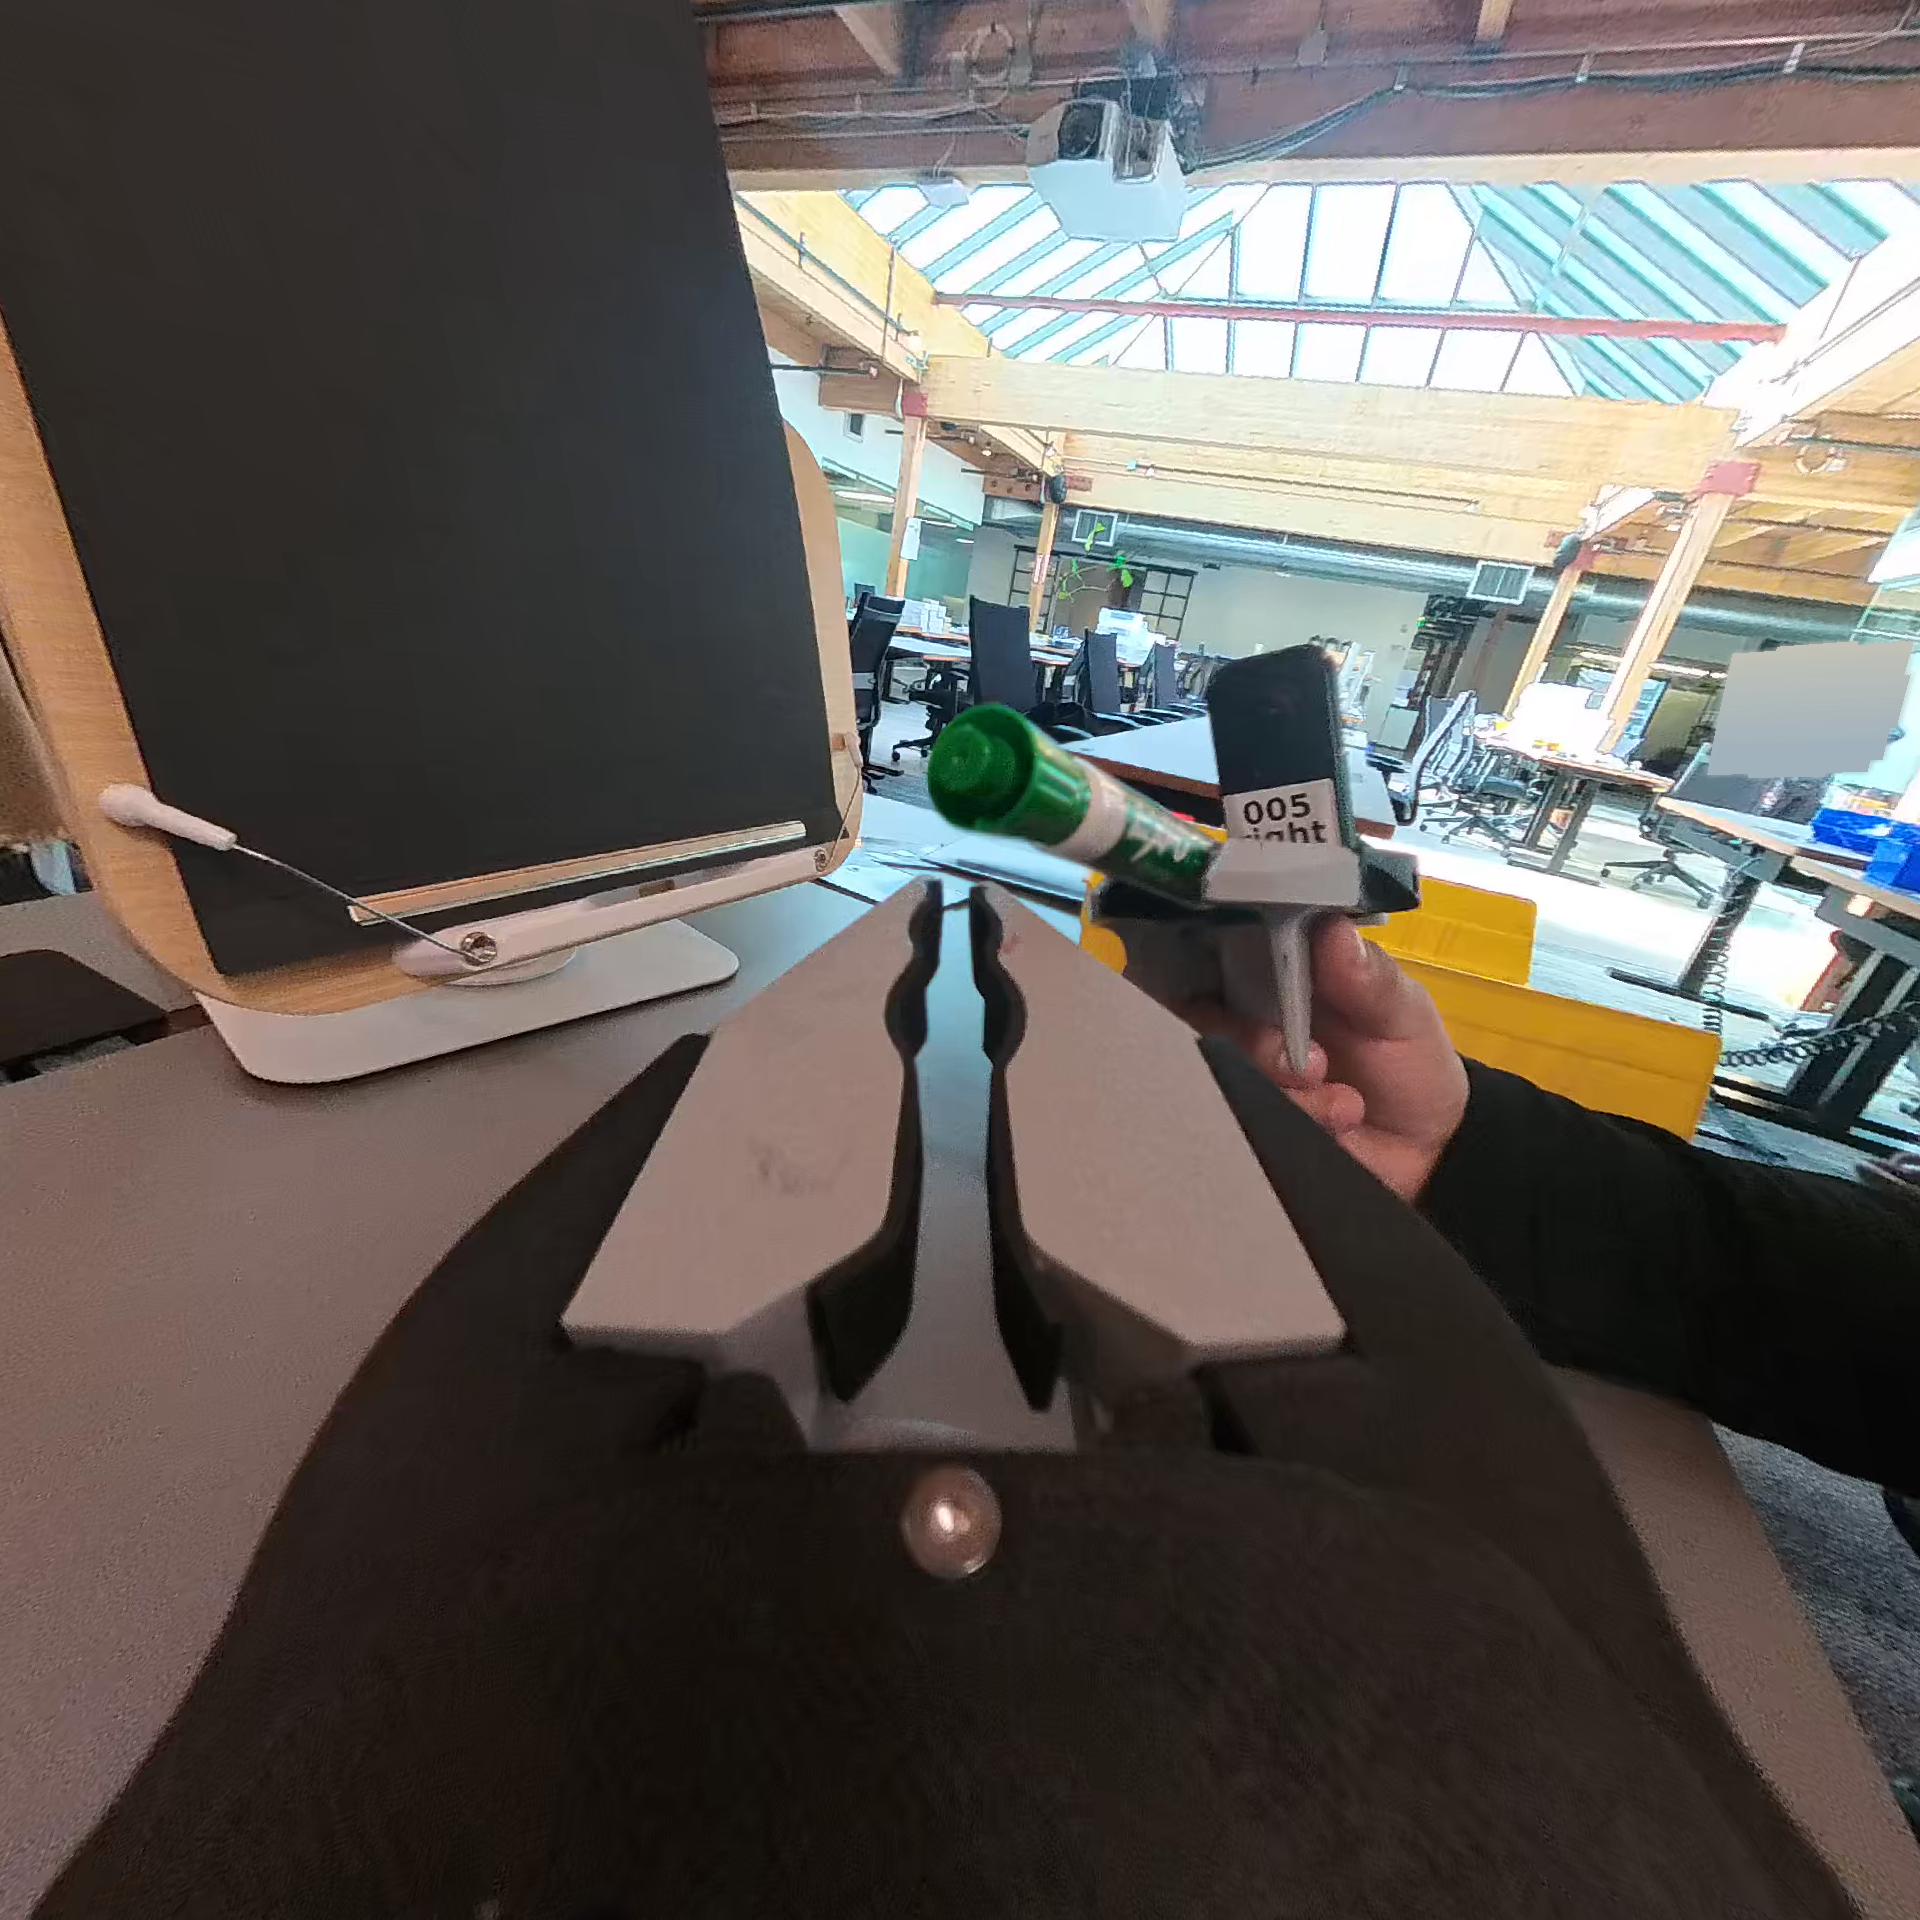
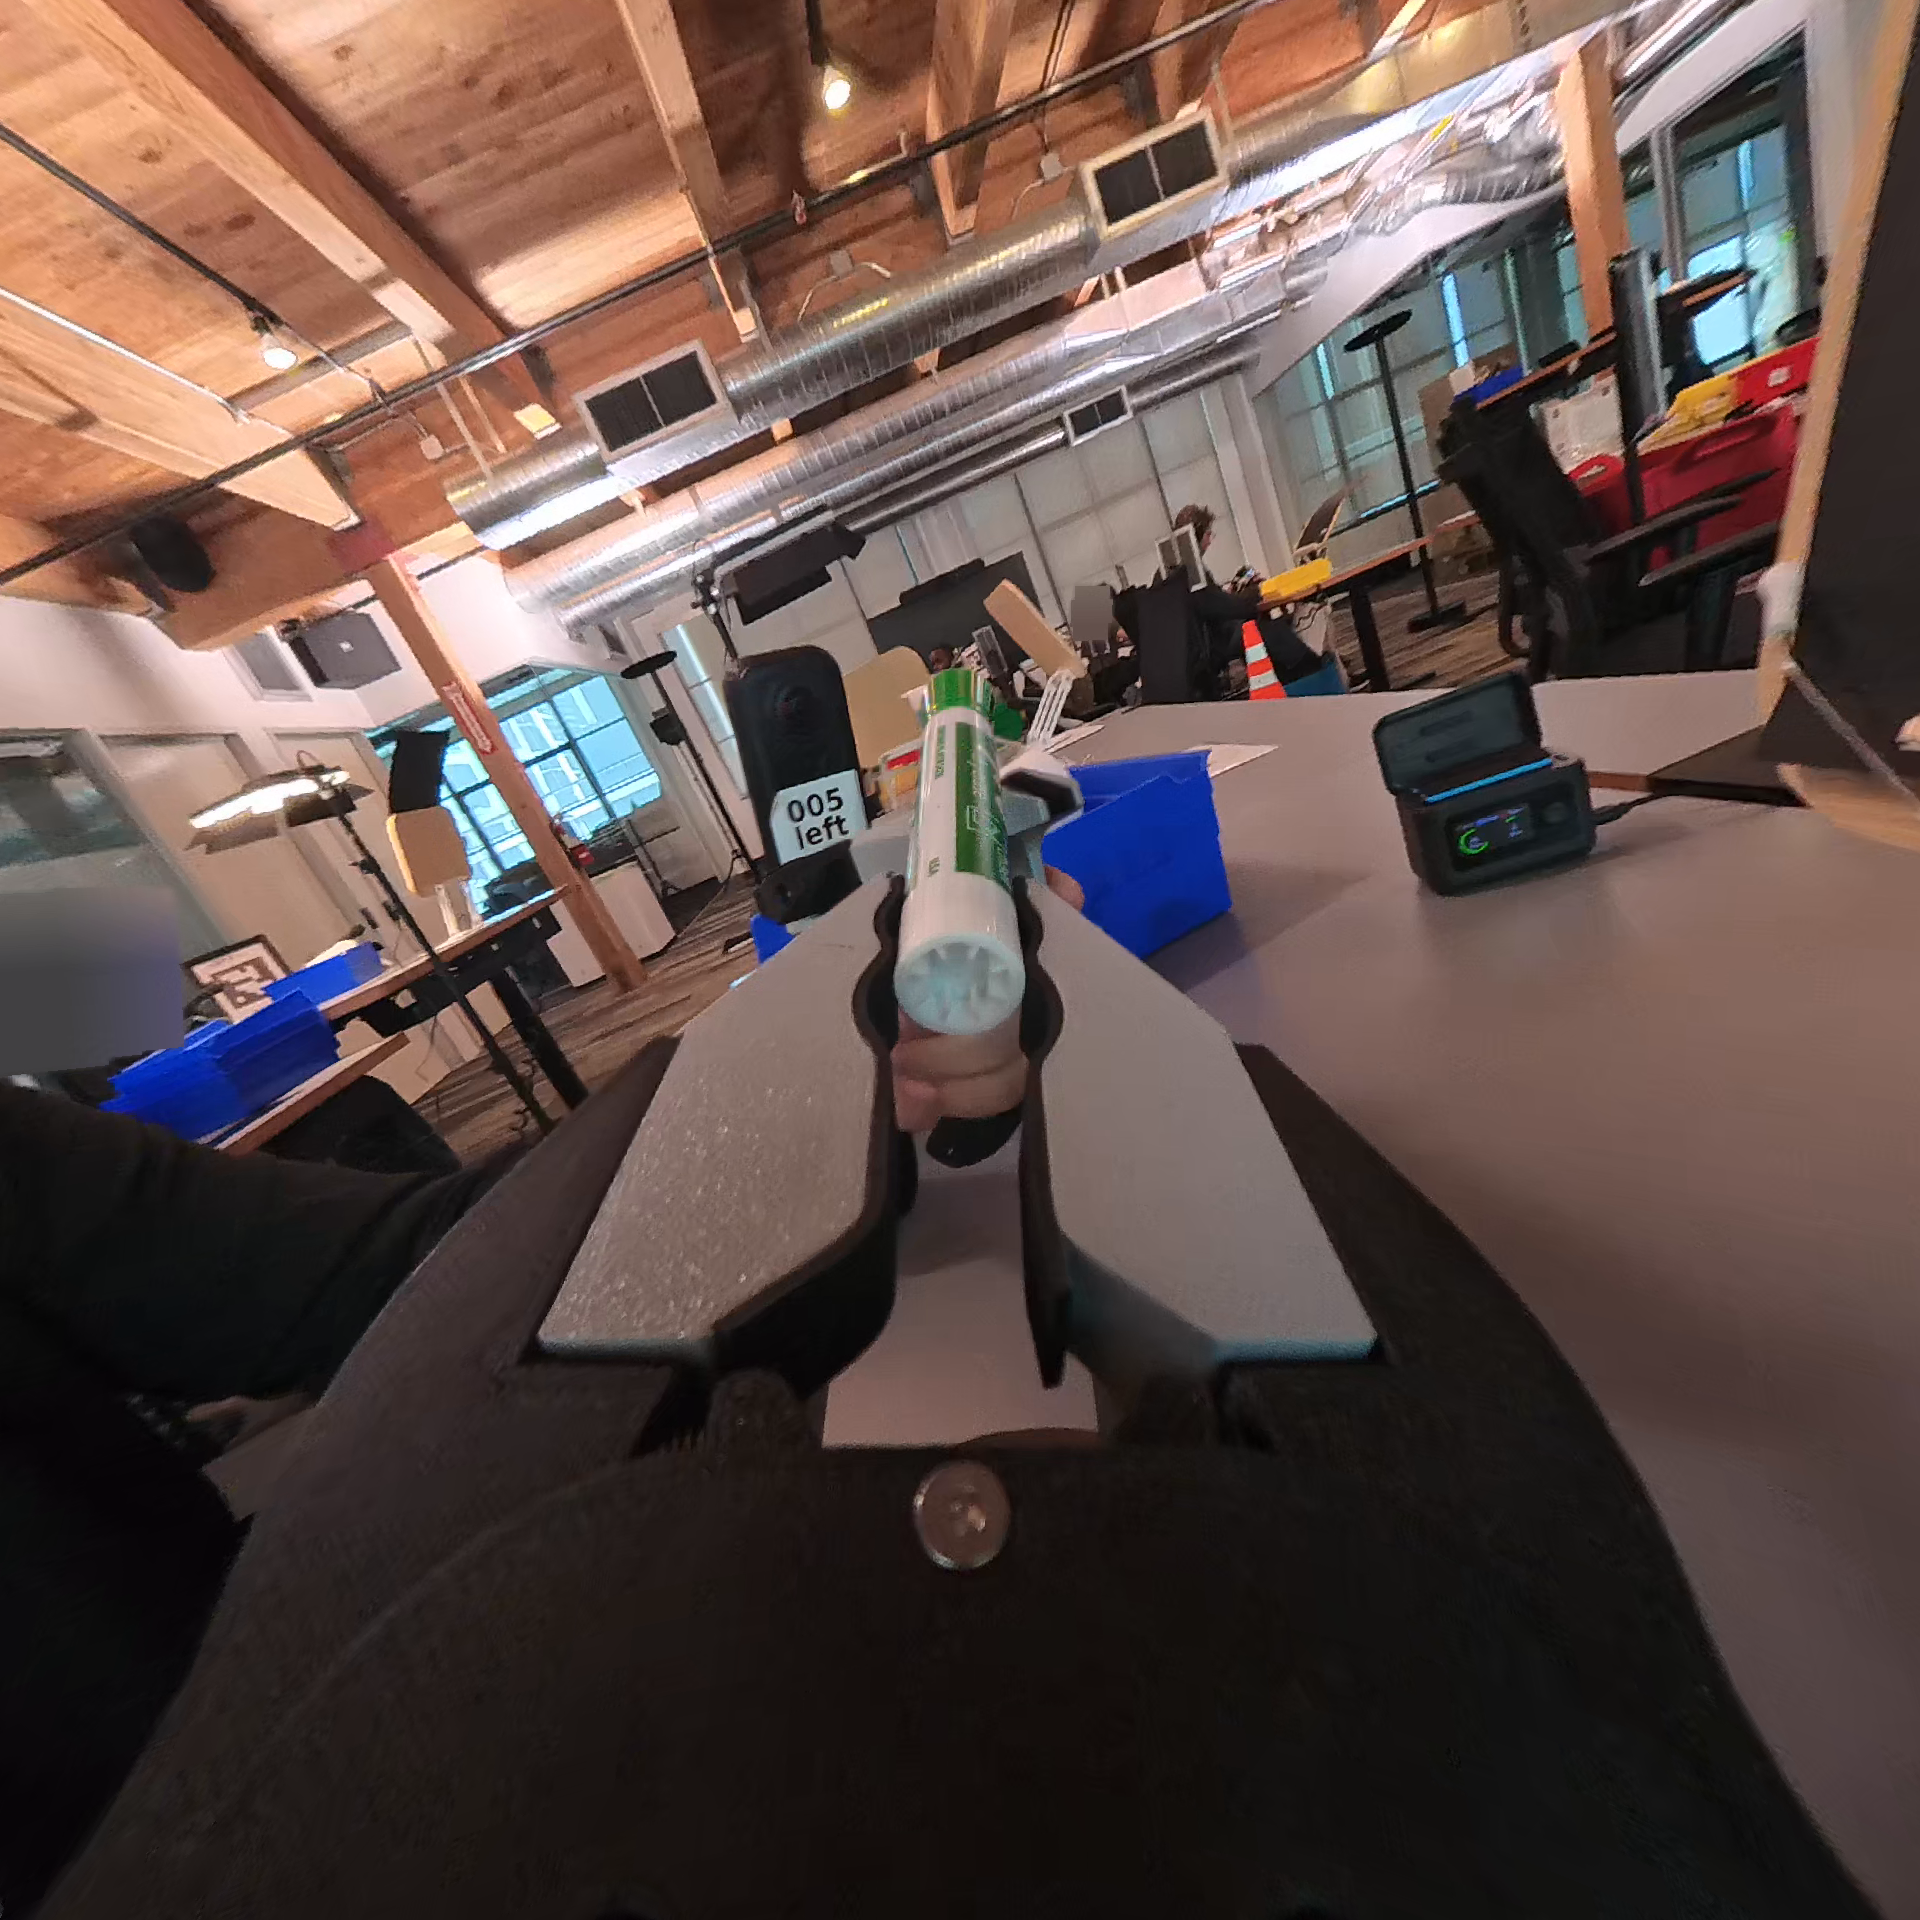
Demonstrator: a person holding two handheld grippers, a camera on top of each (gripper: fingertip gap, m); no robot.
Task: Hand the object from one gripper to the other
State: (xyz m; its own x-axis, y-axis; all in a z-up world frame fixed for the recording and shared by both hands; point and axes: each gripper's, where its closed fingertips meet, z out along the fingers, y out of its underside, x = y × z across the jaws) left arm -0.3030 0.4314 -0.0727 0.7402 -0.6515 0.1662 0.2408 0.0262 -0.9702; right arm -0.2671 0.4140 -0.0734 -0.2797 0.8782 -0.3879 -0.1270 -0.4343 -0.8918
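While your right tongs were clenched on the white butt end of the green marker, the marker stuck out forward past their tips, its capped end farthest from the camera in the right wrist view. From the left wrist view the same marker hung in the air above the grey tabletop, green cap pointing toward the left and slightly up, with the right tongs gripping its far end and your right hand in a dark sleeve wrapped around the handle below.

Your left tongs held nothing; their two fingers stood nearly together with only a narrow slit between them, and the marker's cap sat just above and a little to the right of their tips, apart from them. In the right wrist view the left tongs showed only in part behind the marker, so you could not tell their state from there.

To the left of your left tongs a dark screen in a pale wooden frame stood on a white base on the tabletop. A blue bin and a small black case with a lit display rested on the tabletop beyond your right tongs.
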